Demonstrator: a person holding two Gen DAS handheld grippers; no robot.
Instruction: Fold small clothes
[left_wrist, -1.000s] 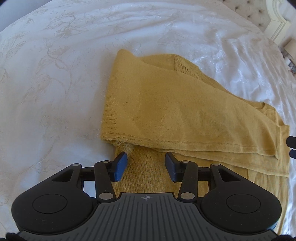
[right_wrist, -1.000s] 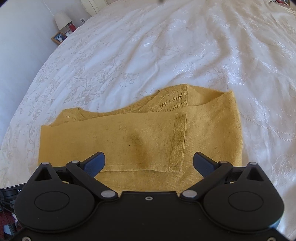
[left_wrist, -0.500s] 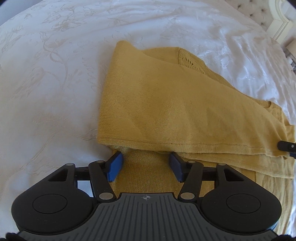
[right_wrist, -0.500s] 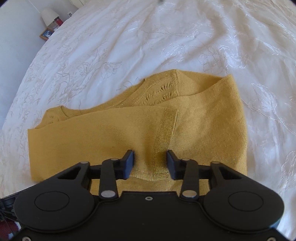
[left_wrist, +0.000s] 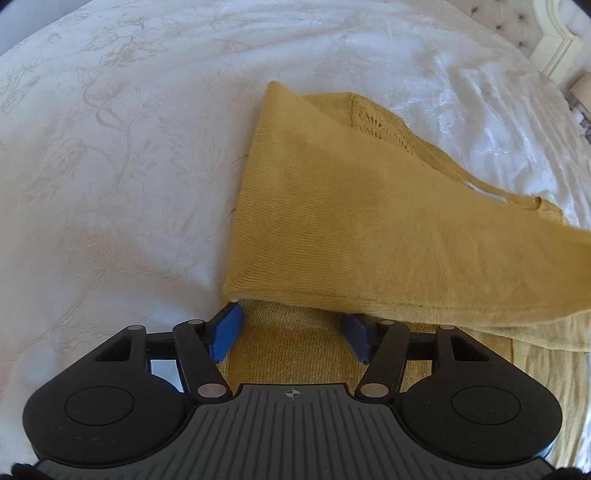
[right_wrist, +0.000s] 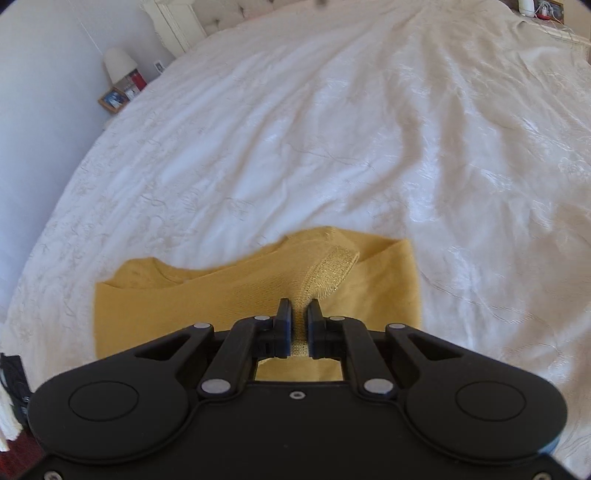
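A mustard-yellow knitted sweater (left_wrist: 369, 229) lies partly folded on the white bedspread (left_wrist: 110, 184). In the left wrist view my left gripper (left_wrist: 291, 332) is open, its blue pads either side of the lower layer near the sweater's left edge, with the upper layer raised just ahead. In the right wrist view my right gripper (right_wrist: 299, 317) is shut on the sweater's ribbed cuff (right_wrist: 325, 273) and holds the fold lifted off the rest of the sweater (right_wrist: 166, 295).
The white embroidered bedspread (right_wrist: 332, 147) spreads wide on all sides. A bedside table with a lamp (right_wrist: 118, 66) and a framed picture (right_wrist: 112, 98) stands at the far left. A tufted headboard (left_wrist: 517, 22) shows at the far right.
My right gripper closed from wide open onto the ribbed cuff and lifted it. The upper sweater layer rose on the right. My left gripper moved in under the fold's edge, still open.
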